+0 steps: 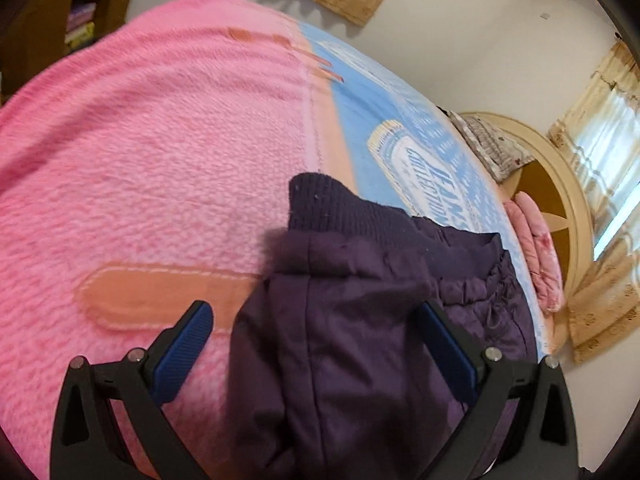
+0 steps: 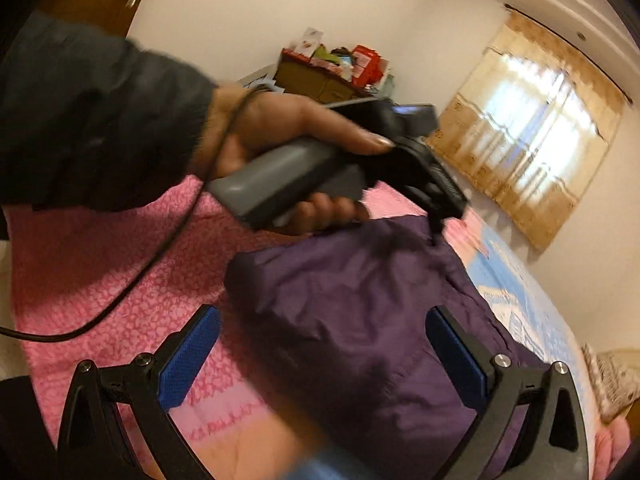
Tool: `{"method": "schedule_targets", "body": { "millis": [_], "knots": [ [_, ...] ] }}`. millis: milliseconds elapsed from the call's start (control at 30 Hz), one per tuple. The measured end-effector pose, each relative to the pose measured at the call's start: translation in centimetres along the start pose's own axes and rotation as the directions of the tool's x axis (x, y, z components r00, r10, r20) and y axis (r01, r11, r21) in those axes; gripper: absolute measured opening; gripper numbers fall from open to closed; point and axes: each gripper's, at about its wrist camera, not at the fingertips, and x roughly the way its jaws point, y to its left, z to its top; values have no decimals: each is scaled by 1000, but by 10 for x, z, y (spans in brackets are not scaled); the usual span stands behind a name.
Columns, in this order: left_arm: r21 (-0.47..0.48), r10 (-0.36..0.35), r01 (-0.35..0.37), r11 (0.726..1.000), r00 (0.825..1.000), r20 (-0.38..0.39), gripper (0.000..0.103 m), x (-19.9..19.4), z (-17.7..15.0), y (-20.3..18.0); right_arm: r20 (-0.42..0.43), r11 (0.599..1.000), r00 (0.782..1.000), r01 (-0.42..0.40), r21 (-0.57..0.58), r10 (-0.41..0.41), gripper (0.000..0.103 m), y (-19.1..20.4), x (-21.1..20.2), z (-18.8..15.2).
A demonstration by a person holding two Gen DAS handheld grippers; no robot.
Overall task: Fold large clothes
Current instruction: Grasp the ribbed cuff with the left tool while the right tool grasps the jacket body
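Partly hidden throughout, so we note limits first: both wrist views are motion-blurred, and the lower edges cut off the near end of the purple jacket point(image 1: 352, 344), so we cannot tell how much of it is folded. Its dark knitted cuff point(image 1: 320, 204) shows clearly only in the left view; a gathered, drawstring part at the right is hard to read. In the right view, the left hand point(image 2: 280, 136) and dark sleeve cover part of the far bed, and the tips of the left gripper point(image 2: 436, 216) are smeared, so from there we cannot say whether they touch the cloth. From its own camera, the left gripper point(image 1: 316, 320) is spread wide, blue pads point(image 1: 184, 348) apart, the jacket bulging up between them and reaching the right finger; no pinch visible. The right gripper point(image 2: 322, 344) is likewise spread, nothing clamped, with the jacket point(image 2: 360, 320) lying between and beyond its fingers, closer to the right one. The jacket rests on a pink blanket point(image 1: 140, 168), beside a blue printed sheet point(image 1: 404, 128). A black cable point(image 2: 152, 264) trails from the left hand across the blanket. A curtained window point(image 2: 532, 132) is behind.
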Motion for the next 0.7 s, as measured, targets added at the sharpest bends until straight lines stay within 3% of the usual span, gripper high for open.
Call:
{"method": "schedule_targets", "body": {
  "millis": [67,167,200,233,300,333,367,467,533,700],
  "knots": [
    [-20,-47,47,999,998,-34,103,8,6,5,0,999,1000,23,-26,-23,102,4,9,2],
    [-75,-166,159,984,982,-95,103,21,12,17,4,997,999,41,-70,-40,101,16,18,9],
    [-91,-195,186,978,975,-103,103,25,12,20,-11,995,999,40,-91,-41,91,20,25,10],
    [-88,-207,199,976,974,-94,101,24,12,21,-29,995,999,22,-94,-25,65,22,29,10],
    [-41,-225,222,974,971,-85,79,22,6,14,-61,998,998,-36,-60,33,53,16,38,10],
    [-31,-223,221,975,970,-92,58,21,5,13,-51,998,998,-39,-50,36,44,15,37,10],
    [1,-200,201,980,975,-94,45,20,0,9,-46,998,998,-46,-51,43,41,16,36,10],
    [31,-195,197,980,979,-62,28,9,-8,5,-37,997,996,-81,-17,80,26,14,27,14],
    [22,-201,202,979,979,-40,23,-2,-10,7,-38,995,994,-104,2,104,20,11,19,16],
    [39,-168,168,985,986,7,19,-41,-27,-6,-1,985,985,-172,9,172,16,12,-10,21]
  ]
}}
